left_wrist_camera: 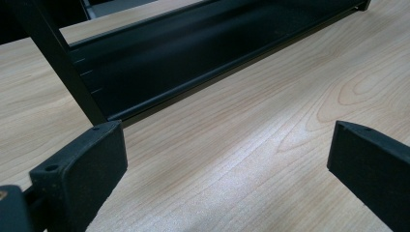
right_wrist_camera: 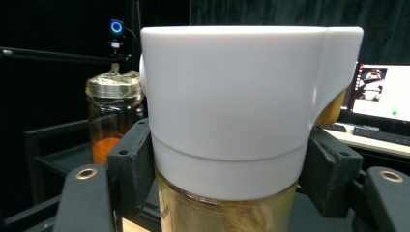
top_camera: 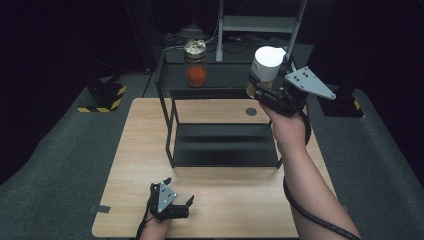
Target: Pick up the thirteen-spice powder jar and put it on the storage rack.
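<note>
Down at about seven o'clock on the wooden counter [top_camera: 220,200], the left claw [top_camera: 178,192] sits low over the boards, a hand behind it at the near edge. Its jaws stand wide apart with nothing between them; in the left gripper view the bare wood grain runs between the two black pads [left_wrist_camera: 87,169], and the foot of the black shelf rack [left_wrist_camera: 193,53] lies just ahead of them.

That rack [top_camera: 172,130] stands at the middle of the counter, its lower tray dark and bare, its upper shelf toward twelve o'clock. On the upper shelf, at about eleven o'clock, stands a glass jar [top_camera: 195,64] with a crinkled metallic top and something orange inside; it is upright and well apart from either claw. The right gripper view shows the same jar [right_wrist_camera: 110,121] off to the left, behind the rack's rail.

At about one o'clock the right claw [top_camera: 260,86] is held up in the air near the right end of the upper shelf, the person's forearm rising to it from five o'clock. It is clamped on a white-lidded container [top_camera: 266,67], which is upright. In the right gripper view the pads press the sides just where the tall white lid meets the amber-coloured body [right_wrist_camera: 227,208].
</note>
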### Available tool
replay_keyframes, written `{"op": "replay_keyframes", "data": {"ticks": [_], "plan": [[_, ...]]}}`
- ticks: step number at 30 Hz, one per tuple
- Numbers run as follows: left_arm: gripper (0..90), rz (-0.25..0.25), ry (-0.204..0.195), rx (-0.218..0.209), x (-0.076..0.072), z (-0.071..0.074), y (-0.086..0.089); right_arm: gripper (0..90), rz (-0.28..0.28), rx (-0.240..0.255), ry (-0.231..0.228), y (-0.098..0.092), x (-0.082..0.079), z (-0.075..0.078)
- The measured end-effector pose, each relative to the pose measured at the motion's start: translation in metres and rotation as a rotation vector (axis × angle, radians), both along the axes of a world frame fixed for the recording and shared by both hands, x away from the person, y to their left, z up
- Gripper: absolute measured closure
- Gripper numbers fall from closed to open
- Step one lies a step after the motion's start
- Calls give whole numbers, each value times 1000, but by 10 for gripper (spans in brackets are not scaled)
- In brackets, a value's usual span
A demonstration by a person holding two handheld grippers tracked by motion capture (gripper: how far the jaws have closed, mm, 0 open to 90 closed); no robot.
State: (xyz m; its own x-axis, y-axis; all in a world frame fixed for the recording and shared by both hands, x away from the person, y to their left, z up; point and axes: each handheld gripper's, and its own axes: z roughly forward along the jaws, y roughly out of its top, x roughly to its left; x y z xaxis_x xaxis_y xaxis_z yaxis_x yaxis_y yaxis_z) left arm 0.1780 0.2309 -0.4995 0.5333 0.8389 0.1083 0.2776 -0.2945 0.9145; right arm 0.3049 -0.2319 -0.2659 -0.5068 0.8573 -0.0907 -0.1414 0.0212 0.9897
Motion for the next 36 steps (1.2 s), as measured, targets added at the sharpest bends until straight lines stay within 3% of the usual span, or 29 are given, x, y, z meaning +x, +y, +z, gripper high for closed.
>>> {"op": "replay_keyframes", "data": {"ticks": [25,36], "plan": [[8,1,9,-19,1,0,3,293,-51,11,36,6,36,10],[8,-2,7,-21,1,0,4,293,-62,19,56,8,45,8]]}}
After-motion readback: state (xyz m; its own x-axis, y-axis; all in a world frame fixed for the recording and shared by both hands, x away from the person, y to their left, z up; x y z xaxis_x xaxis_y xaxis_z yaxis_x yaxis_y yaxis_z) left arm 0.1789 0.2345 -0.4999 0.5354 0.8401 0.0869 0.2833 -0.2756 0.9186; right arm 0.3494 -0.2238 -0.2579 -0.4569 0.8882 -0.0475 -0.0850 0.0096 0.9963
